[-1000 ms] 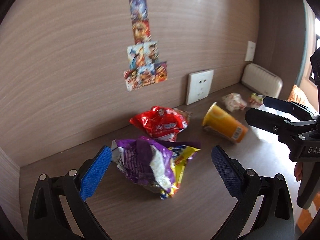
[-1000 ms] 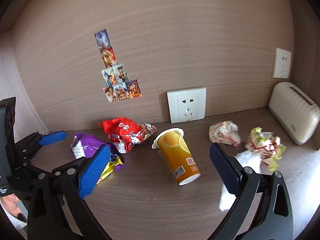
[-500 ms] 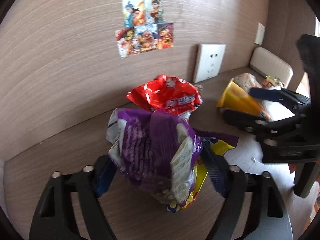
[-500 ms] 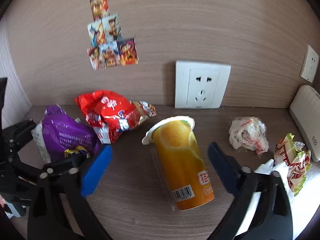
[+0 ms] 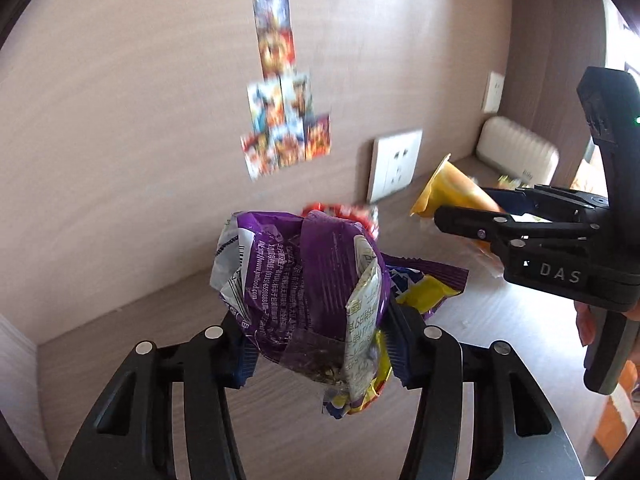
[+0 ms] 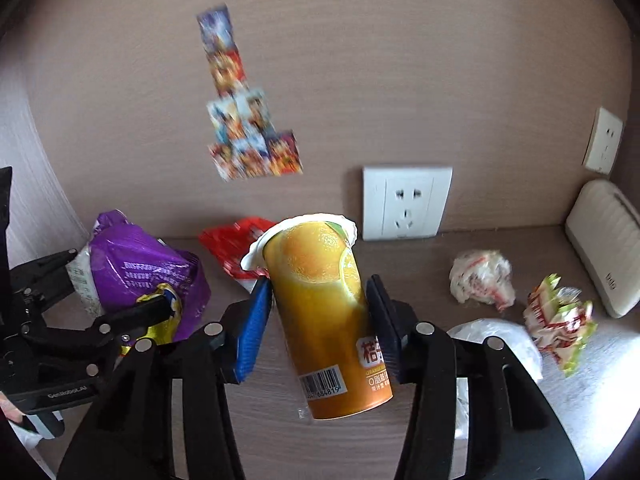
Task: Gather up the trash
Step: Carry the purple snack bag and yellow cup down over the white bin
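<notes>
My left gripper (image 5: 320,356) is shut on a crumpled purple and yellow snack bag (image 5: 304,292) and holds it above the wooden desk (image 5: 120,360). My right gripper (image 6: 320,328) is shut on an orange juice cup (image 6: 320,312) with a white peeled lid, lifted off the desk. The purple bag (image 6: 140,276) and left gripper (image 6: 88,320) show at the left of the right wrist view. The cup (image 5: 452,196) and right gripper (image 5: 480,216) show at the right of the left wrist view. A red wrapper (image 6: 236,244) lies behind by the wall.
A crumpled white wrapper (image 6: 480,280) and a green and red wrapper (image 6: 560,316) lie at the right, beside a white plastic bag (image 6: 504,344). A cream device (image 6: 604,244) stands in the right corner. A wall socket (image 6: 406,202) and stickers (image 6: 244,136) are on the wall.
Both grippers closed: the left on the purple bag, the right on the orange cup. Both items have been lifted off the desk.
</notes>
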Demonstrator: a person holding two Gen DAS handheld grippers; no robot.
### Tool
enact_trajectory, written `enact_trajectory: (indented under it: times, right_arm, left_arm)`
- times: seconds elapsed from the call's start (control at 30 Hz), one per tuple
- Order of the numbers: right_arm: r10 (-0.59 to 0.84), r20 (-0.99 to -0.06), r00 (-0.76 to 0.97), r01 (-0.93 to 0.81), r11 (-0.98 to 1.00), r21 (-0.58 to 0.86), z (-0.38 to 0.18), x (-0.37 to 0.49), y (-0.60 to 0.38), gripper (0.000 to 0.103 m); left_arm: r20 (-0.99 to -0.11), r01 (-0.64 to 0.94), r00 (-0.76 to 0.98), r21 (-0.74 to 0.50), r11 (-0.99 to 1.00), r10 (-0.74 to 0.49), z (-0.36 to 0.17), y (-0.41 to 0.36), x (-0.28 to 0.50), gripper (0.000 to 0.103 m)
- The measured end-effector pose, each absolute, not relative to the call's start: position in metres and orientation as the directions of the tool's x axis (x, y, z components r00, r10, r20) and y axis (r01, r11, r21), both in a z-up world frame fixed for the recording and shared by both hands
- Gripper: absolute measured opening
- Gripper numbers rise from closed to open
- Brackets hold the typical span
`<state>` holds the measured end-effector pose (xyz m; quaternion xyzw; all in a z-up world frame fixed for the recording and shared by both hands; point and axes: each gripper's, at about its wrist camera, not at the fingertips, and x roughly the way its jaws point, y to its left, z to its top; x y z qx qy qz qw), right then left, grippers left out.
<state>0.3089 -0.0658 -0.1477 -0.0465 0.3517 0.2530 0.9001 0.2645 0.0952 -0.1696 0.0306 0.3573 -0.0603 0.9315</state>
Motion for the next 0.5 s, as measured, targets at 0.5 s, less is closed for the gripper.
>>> enact_trajectory:
  times: [0.5]
  right_arm:
    - [0.315, -0.562, 0.765, -0.328, 0.941, 0.08, -0.056, 0.219, -0.094, 0.051]
  left_arm:
    - [-0.604, 0.313, 0.757, 0.001, 0.95, -0.249, -0.102, 0.08, 0.206, 0.051]
